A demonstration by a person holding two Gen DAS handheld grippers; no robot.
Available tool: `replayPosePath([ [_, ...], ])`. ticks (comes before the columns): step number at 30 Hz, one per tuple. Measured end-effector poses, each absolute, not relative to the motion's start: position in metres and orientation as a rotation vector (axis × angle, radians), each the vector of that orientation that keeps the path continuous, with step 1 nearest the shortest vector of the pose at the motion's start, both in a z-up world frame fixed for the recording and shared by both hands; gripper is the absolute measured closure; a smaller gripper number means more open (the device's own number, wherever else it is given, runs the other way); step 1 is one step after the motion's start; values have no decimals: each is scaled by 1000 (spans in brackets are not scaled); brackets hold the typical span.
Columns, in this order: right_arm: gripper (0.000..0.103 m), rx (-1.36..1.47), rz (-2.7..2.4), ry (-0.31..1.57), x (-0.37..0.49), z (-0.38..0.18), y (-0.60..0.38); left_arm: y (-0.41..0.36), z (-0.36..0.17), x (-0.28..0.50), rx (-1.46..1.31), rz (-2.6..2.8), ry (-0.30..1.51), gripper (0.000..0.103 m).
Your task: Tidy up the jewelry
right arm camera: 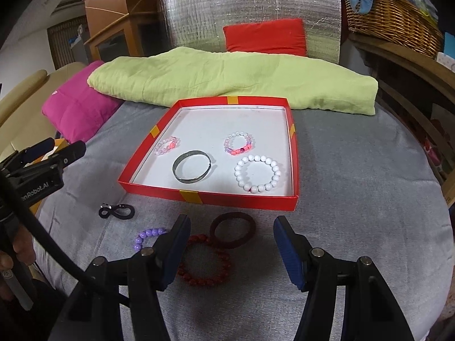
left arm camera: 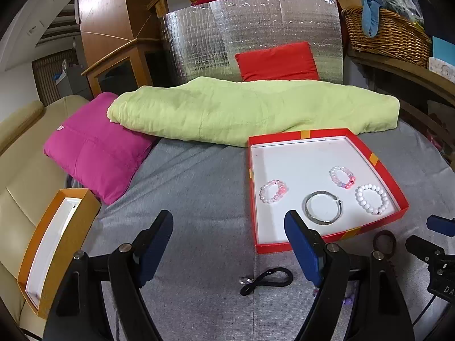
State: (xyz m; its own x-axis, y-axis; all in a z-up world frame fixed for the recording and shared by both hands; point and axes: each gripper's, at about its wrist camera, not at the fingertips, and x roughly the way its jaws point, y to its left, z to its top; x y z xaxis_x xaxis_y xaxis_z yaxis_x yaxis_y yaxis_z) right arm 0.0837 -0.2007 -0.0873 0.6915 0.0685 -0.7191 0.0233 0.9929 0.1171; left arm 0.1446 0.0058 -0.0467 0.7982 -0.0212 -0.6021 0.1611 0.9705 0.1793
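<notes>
A red box lid [right arm camera: 244, 200] [left arm camera: 287, 247] lies on the grey bed. In it are a silver bangle [right arm camera: 192, 169] [left arm camera: 323, 206], a white bead bracelet [right arm camera: 258, 173] [left arm camera: 372, 199], a pink-purple bead bracelet [right arm camera: 238, 143] [left arm camera: 342, 177] and a pale pink bead bracelet [right arm camera: 167, 145] [left arm camera: 272, 191]. On the bed in front lie a dark red bead bracelet [right arm camera: 206, 261], a maroon hair tie [right arm camera: 232, 229], a purple bead bracelet [right arm camera: 146, 234] and a black hair tie [right arm camera: 116, 211] [left arm camera: 267, 280]. My right gripper [right arm camera: 231, 248] is open and empty above the red bracelet. My left gripper [left arm camera: 229, 244] is open and empty above the black tie.
An orange box [left arm camera: 54, 244] with a white inside rests at the left on the beige sofa [left arm camera: 25, 153]. A green folded blanket [right arm camera: 227, 76], a magenta pillow [left arm camera: 96, 145] and a red cushion [right arm camera: 264, 37] lie behind the lid. A wicker basket [right arm camera: 395, 17] stands on the right shelf.
</notes>
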Motion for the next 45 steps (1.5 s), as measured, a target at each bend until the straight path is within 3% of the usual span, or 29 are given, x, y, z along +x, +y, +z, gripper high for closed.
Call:
replayPosePath([
  [45,38,136,29,847,80,-97,-207,9,-63,149,221,-118,705,22],
])
